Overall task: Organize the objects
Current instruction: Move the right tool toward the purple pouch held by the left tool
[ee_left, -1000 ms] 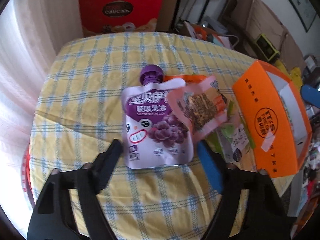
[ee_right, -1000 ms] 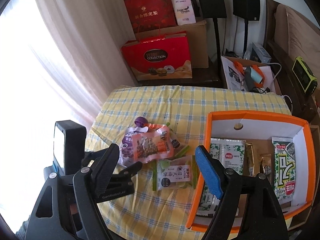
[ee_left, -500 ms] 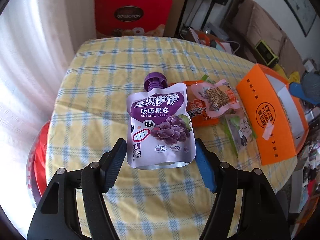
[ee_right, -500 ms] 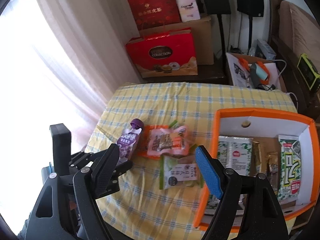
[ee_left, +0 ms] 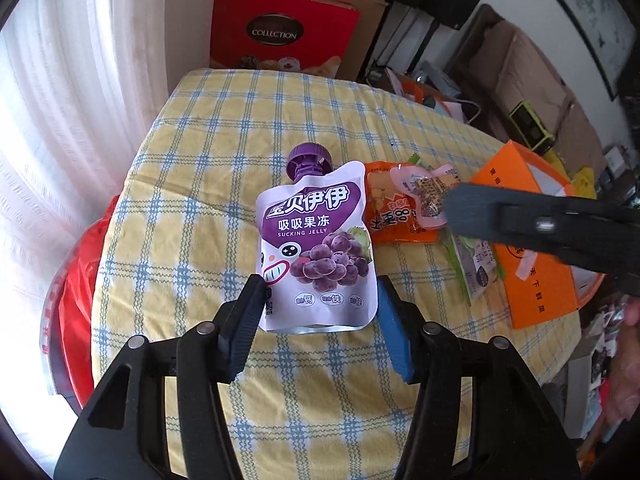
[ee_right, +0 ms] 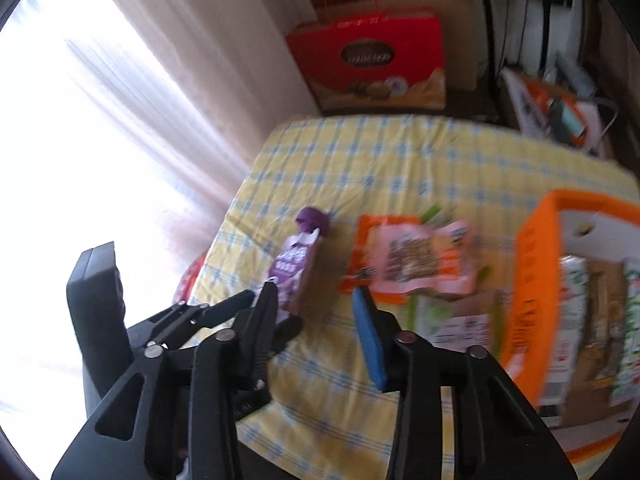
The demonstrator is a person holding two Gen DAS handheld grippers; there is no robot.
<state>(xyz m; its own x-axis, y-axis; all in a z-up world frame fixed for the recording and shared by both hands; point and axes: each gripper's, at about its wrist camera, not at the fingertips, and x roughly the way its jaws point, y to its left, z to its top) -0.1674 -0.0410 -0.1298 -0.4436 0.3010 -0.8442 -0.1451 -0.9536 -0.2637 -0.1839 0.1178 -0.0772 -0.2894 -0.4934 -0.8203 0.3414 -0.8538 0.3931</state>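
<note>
The purple jelly pouch (ee_left: 316, 248) stands up off the bench (ee_left: 224, 184) with its screw cap (ee_left: 310, 159) at the top, its lower edge pinched between the jaws of the left gripper (ee_left: 320, 312) — the black finger at its left corner, the blue pad at its right. In the right wrist view the same pouch (ee_right: 294, 268) shows edge-on, held above the checked cloth. Just beside it to the right lie an orange packet (ee_left: 394, 216) with a pink snack packet (ee_left: 424, 196) overlapping it, and a green-edged packet (ee_left: 476, 268) nearer the orange box (ee_left: 532, 280). The right gripper (ee_right: 316, 320) hovers above the bench with its jaws apart, holding nothing — its view is blurred. Packets lie inside the orange box (ee_right: 536, 264). A red gift box (ee_left: 280, 36) stands beyond the bench.
</note>
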